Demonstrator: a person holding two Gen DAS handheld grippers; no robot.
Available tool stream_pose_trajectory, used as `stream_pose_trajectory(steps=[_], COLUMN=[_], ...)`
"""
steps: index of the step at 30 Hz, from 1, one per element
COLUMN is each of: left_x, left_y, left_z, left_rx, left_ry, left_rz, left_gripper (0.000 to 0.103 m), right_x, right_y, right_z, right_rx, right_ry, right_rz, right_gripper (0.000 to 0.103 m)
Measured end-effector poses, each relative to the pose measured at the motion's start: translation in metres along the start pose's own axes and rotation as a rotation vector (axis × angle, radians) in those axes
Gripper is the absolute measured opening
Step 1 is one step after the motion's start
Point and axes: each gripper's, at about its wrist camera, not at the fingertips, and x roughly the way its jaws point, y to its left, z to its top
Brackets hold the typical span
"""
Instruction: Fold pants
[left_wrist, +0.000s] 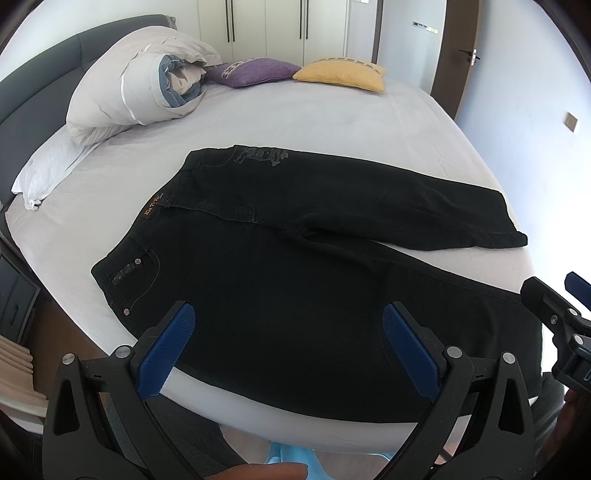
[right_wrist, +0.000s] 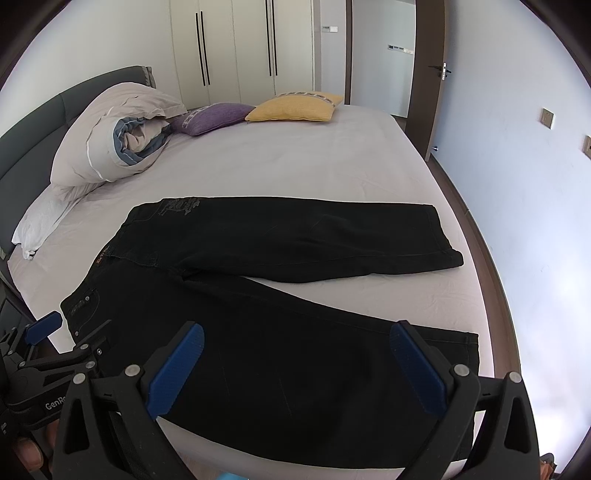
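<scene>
Black pants lie flat on the bed, waistband to the left, both legs spread apart toward the right. The far leg ends short of the bed's right edge; the near leg runs along the front edge. My left gripper hovers open above the near hip and thigh area, nothing between its blue pads. My right gripper stands open over the near leg, toward its cuff, also empty. Each gripper shows at the side of the other's view: the right gripper's finger, the left gripper's finger.
The bed has a pale sheet. A rolled duvet and a white pillow lie at the head, left. A purple cushion and a yellow cushion rest at the far side. Wardrobes and a door stand behind.
</scene>
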Motion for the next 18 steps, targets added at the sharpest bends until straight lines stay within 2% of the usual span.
stream_pose_trajectory(steps=[12, 14, 18], left_x=[0.000, 0.000, 0.003], left_y=[0.002, 0.001, 0.007], left_z=[0.002, 0.004, 0.012], left_rx=[-0.014, -0.017, -0.069], left_ry=[-0.001, 0.009, 0.060], left_rz=[-0.041, -0.074, -0.212], left_gripper=[0.103, 0.103, 0.103], right_x=[0.000, 0.001, 0.005], right_y=[0.008, 0.011, 0.010], right_z=[-0.003, -0.004, 0.000], right_rx=[-0.008, -0.011, -0.028], right_ry=[0.004, 0.007, 0.006], right_rz=[0.010, 0.015, 0.026], right_gripper=[0.103, 0.103, 0.103])
